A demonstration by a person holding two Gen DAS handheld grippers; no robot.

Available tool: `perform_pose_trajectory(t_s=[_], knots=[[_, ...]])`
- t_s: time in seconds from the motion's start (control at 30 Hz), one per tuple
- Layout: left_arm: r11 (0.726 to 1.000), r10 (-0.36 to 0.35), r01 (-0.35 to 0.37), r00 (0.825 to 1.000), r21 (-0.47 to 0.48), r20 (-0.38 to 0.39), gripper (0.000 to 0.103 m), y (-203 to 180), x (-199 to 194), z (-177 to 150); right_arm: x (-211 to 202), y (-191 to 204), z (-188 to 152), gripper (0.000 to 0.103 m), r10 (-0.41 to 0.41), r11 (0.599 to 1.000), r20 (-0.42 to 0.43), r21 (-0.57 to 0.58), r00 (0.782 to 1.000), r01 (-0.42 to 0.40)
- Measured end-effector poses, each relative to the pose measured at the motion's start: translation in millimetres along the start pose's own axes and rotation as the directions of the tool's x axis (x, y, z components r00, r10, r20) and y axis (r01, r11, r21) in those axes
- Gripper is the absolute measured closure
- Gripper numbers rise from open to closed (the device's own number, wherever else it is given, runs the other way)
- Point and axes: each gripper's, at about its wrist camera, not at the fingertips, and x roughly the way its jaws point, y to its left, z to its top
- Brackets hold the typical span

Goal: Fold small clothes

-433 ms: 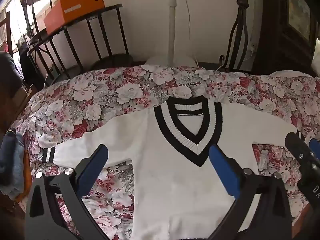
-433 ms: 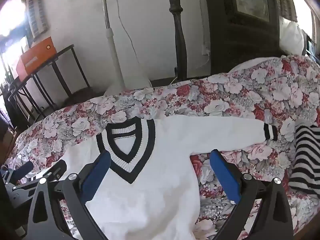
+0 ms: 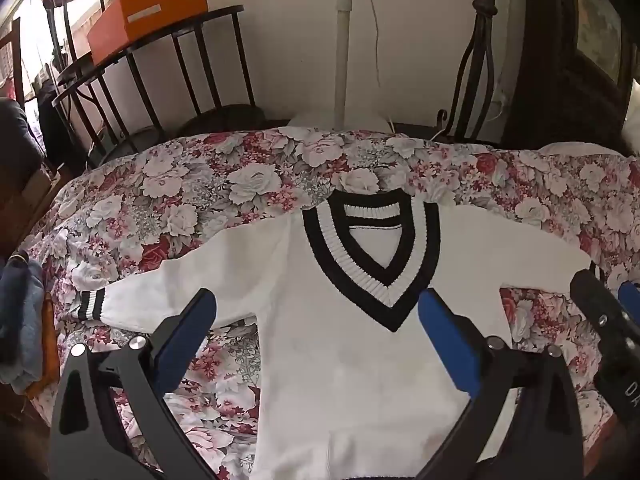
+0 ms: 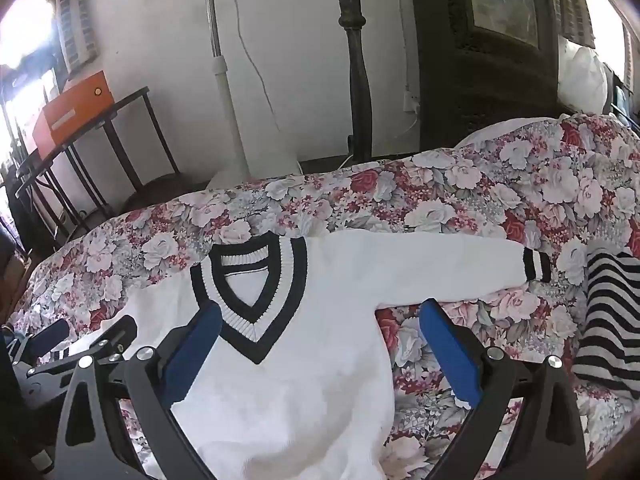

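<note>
A small white sweater (image 3: 340,360) (image 4: 304,392) with a black-and-white V-neck collar lies flat, front up, on the flowered bedspread (image 3: 180,200), both sleeves spread out sideways. Its left cuff (image 3: 91,303) and right cuff (image 4: 536,265) carry black stripes. My left gripper (image 3: 316,312) hovers open above the sweater's chest and left armpit, nothing between its blue pads. My right gripper (image 4: 320,320) hovers open over the chest and right armpit, tilted downward, also holding nothing. Each gripper shows at the edge of the other's view.
A black-and-white striped garment (image 4: 608,312) lies on the bed at the right. Blue denim cloth (image 3: 18,320) hangs at the bed's left edge. Behind the bed stand a fan pole (image 3: 343,52), a dark bedpost (image 4: 356,60) and a black rack with an orange box (image 3: 148,12).
</note>
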Motion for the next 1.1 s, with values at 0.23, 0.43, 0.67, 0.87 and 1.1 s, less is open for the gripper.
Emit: perform_pose_trajectory(t_s=[0.23,0.43,0.67,0.87,1.1], knots=[[1.000,0.006,-0.006,1.000,0.003,0.008,0.005,-2.1,-0.7,0.6,5.3,7.9,4.3,0.003,0.002,1.000,-0.001,0.003,1.000,-0.002],[1.000,0.012,-0.012,1.000,0.006,0.008,0.005,-3.3,-2.2,1.1,5.6,8.5,2.7,0.003,0.002,1.000,-0.001,-0.001,1.000,-0.002],[1.000,0.017,-0.017,1.000,0.011,0.009,0.005,-3.3,-2.2,1.9,5.5,9.3,2.1,0.003,0.003,1.000,0.000,0.002,1.000,-0.003],[1.000,0.019,-0.019,1.000,0.010,0.012,0.005,-2.9,-1.3,1.2,5.5,9.4,2.4,0.003,0.001,1.000,-0.001,0.002,1.000,-0.001],[1.000,0.019,-0.019,1.000,0.009,0.012,0.005,-1.5,0.0,0.4,5.2,9.3,2.8,0.003,0.001,1.000,-0.001,0.004,1.000,-0.001]])
